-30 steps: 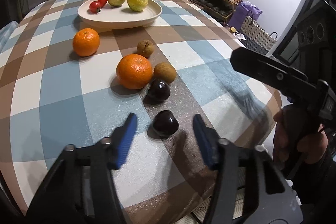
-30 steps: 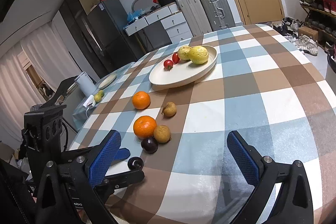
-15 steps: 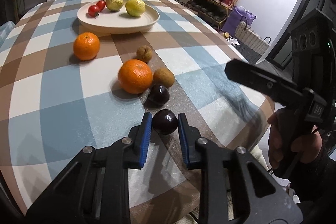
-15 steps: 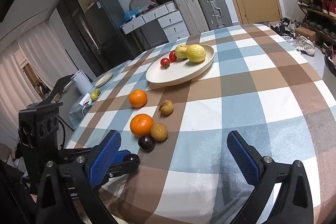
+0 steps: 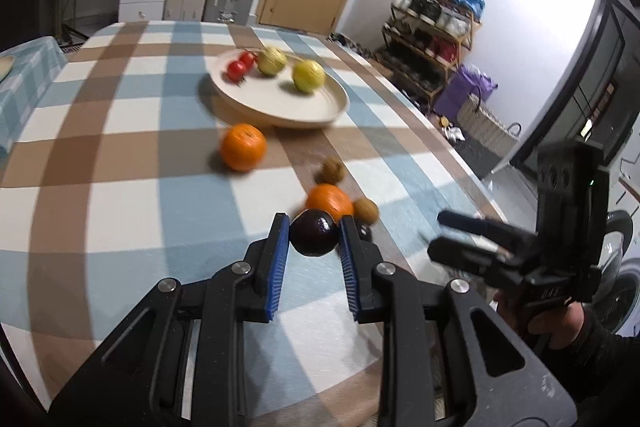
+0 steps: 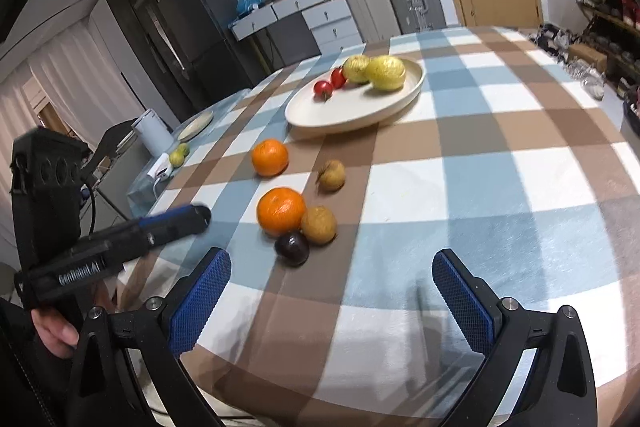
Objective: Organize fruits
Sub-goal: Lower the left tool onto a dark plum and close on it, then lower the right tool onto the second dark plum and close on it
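Note:
My left gripper (image 5: pixel 314 233) is shut on a dark purple fruit (image 5: pixel 314 238), held just above the checked tablecloth. Past it lie an orange (image 5: pixel 330 201), two small brown fruits (image 5: pixel 366 210) (image 5: pixel 333 171) and a second dark fruit (image 5: pixel 365 231), mostly hidden. Another orange (image 5: pixel 243 147) sits nearer the cream plate (image 5: pixel 320 119), which holds two tomatoes (image 5: pixel 237 69) and two yellow fruits (image 5: pixel 309 76). My right gripper (image 6: pixel 332 299) hovers open and empty over the table's near edge, short of the dark fruit (image 6: pixel 292 247) on the cloth. The left gripper (image 6: pixel 176 223) shows at its left.
The round table's edge curves close on the right of the left wrist view. A shoe rack (image 5: pixel 432 23) and wicker basket (image 5: pixel 486 125) stand beyond it. Suitcases (image 6: pixel 384 1), drawers and a fridge line the far wall. A lower side table (image 6: pixel 192 131) sits at the left.
My left gripper's jaws closed on the nearest dark fruit, then lifted it off the cloth and carried it forward toward the other fruits. The right gripper stayed nearly where it was.

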Demonstrator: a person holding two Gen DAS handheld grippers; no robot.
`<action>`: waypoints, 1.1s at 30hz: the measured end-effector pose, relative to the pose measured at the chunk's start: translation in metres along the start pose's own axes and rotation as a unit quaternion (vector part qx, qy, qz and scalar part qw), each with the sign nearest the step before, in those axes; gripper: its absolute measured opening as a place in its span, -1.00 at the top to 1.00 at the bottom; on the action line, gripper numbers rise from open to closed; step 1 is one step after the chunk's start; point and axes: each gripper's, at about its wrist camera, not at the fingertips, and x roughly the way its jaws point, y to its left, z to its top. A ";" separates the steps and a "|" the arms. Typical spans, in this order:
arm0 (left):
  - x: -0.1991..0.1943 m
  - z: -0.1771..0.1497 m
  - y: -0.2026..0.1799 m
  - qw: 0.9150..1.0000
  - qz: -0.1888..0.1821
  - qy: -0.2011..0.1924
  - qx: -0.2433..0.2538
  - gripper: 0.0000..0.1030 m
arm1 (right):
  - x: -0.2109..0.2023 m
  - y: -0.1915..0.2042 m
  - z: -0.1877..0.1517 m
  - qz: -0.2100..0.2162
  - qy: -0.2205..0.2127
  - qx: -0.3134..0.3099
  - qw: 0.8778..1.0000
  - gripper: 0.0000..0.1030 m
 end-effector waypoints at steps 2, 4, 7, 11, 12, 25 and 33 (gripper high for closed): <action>-0.006 0.003 0.007 1.000 0.004 -0.006 -0.005 0.57 | 0.007 0.003 -0.001 0.010 0.014 0.006 1.000 -1.00; -0.011 0.004 0.015 1.000 0.007 -0.012 -0.010 0.57 | 0.012 0.008 -0.002 0.000 0.022 0.001 1.000 -1.00; -0.017 0.005 0.024 1.000 0.009 -0.015 -0.021 0.57 | 0.019 0.017 -0.003 0.002 0.028 -0.008 1.000 -1.00; -0.021 0.001 0.033 0.999 0.010 -0.018 -0.030 0.57 | 0.028 0.033 -0.002 -0.013 0.030 -0.037 0.999 -0.99; -0.022 0.000 0.035 0.999 0.011 -0.018 -0.031 0.57 | 0.031 0.036 -0.003 -0.020 0.032 -0.043 0.998 -0.98; -0.023 -0.008 0.049 0.999 0.018 -0.015 -0.045 0.57 | 0.054 0.053 -0.004 -0.082 0.054 -0.078 0.992 -0.14; -0.020 -0.006 0.045 0.999 0.024 -0.010 -0.040 0.57 | 0.055 0.055 -0.006 -0.083 0.047 -0.090 0.991 0.47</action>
